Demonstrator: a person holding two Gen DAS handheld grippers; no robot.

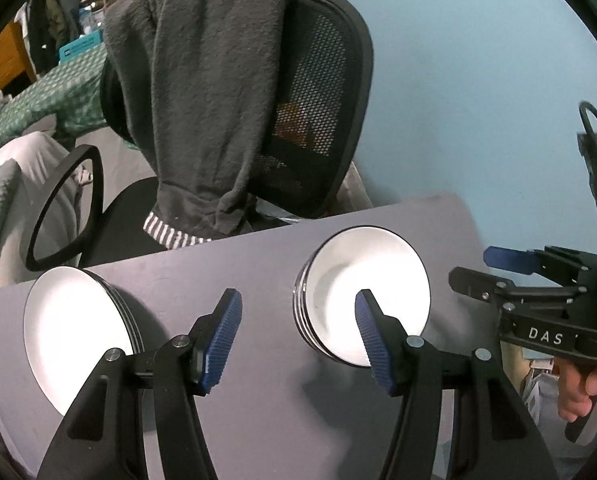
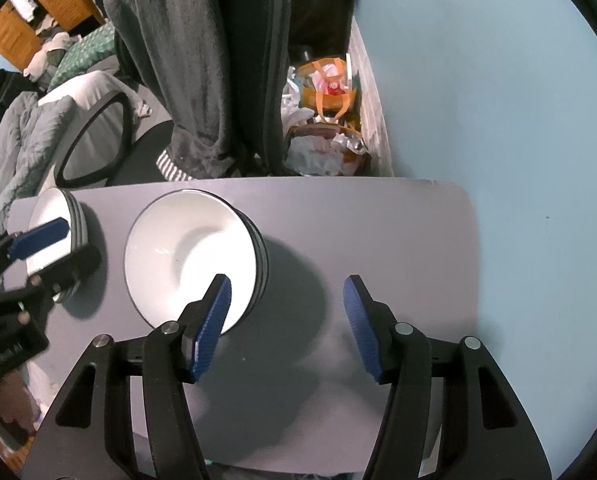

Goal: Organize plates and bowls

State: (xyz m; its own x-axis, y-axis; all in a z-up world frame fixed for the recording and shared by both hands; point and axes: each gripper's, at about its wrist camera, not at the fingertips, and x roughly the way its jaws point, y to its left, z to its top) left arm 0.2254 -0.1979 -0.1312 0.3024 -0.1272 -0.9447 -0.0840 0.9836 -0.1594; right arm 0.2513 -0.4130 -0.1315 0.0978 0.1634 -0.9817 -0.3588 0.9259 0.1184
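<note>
Both wrist views: table (image 1: pixel 266 264) shared

Left gripper (image 1: pixel 298 336): jaws wide open, nothing between them, blue ribbed pads (image 1: pixel 222 340) facing each other across the gap, black linkage arms spread symmetrically. Pointed forward and tilted down

Right gripper (image 2: pixel 286 326): same state, jaws wide open and empty, blue pads (image 2: pixel 212 326) parted, also angled forward and down

In the left wrist view the right gripper sits off to the right, roughly level with the left one, apart from it, pointing left; bare fingers of the right hand (image 1: pixel 582 388) are wrapped around its handle

In the right wrist view the left gripper shows at the left edge; the hand on it is too blurred to make out
</note>
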